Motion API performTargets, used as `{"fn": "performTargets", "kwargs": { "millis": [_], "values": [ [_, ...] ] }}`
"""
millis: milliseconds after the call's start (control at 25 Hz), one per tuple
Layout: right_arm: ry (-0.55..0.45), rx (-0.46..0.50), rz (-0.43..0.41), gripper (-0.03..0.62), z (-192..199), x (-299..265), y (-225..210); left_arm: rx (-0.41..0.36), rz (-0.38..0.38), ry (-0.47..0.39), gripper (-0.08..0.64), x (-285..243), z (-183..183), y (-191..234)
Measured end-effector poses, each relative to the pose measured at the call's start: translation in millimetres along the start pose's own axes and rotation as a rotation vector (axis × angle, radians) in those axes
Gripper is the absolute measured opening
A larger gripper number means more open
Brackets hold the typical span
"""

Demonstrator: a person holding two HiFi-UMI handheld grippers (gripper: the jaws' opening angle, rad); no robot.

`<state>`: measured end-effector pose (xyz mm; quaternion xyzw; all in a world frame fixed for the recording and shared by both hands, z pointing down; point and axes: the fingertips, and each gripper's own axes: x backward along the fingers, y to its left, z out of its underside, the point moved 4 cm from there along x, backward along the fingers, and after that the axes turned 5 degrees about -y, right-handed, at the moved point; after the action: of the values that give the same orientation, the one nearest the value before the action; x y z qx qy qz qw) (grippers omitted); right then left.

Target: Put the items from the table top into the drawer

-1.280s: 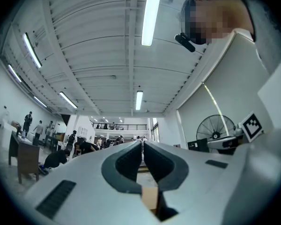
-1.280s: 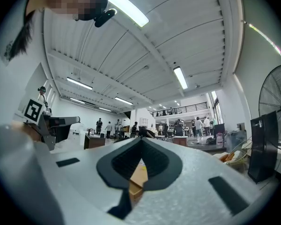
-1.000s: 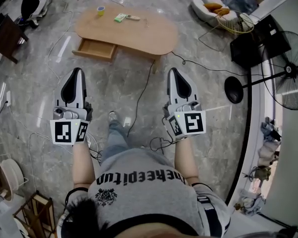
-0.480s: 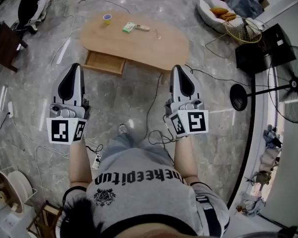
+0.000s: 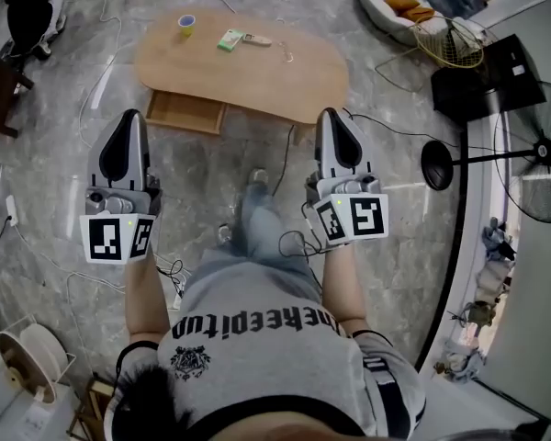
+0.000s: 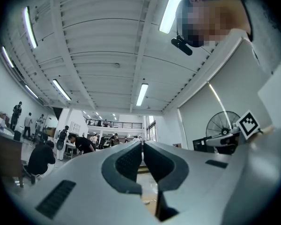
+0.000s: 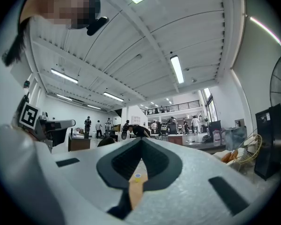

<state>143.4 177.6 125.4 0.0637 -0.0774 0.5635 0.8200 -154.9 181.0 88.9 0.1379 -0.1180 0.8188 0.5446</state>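
Note:
The oval wooden table (image 5: 257, 81) stands ahead on the marble floor, its drawer (image 5: 185, 111) pulled open on the near side. On the top are a yellow cup with a blue rim (image 5: 186, 24), a green box (image 5: 228, 39), a remote (image 5: 255, 39) and a small pale item (image 5: 287, 58). My left gripper (image 5: 133, 115) is shut and empty, just left of the drawer. My right gripper (image 5: 330, 113) is shut and empty, its tip at the table's near right edge. The cup (image 7: 137, 176) shows through the right gripper view's jaw gap. The left gripper (image 6: 143, 142) points above level.
Black cables (image 5: 280, 154) run over the floor between me and the table. A standing fan's base (image 5: 436, 165) and a black cabinet (image 5: 482, 76) are at the right. My foot (image 5: 255, 182) is forward. A cable spool (image 5: 28, 366) sits low left.
I have stepped toward the table; both grippers have come closer to its near edge, still shut and empty. The right one now reaches the table's rim.

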Motion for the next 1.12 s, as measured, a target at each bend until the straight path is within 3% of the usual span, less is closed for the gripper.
{"fn": "performTargets", "kwargs": {
  "millis": [280,760,1120],
  "values": [
    [-0.006,-0.004,-0.001,0.003,21.3,-59.4,-35.0,-0.008,-0.03,-0.006,0.014,-53.6,26.1,24.9],
    [0.006,-0.025,-0.062,0.003,49.9,-207.0,-134.9,-0.028,-0.057,-0.011,0.014,-202.8,71.9,41.9],
    [0.046,-0.054,-0.086,0.003,80.6,-284.8,-204.2,-0.048,-0.045,-0.025,0.014,-301.2,107.7,37.8]
  ]
}}
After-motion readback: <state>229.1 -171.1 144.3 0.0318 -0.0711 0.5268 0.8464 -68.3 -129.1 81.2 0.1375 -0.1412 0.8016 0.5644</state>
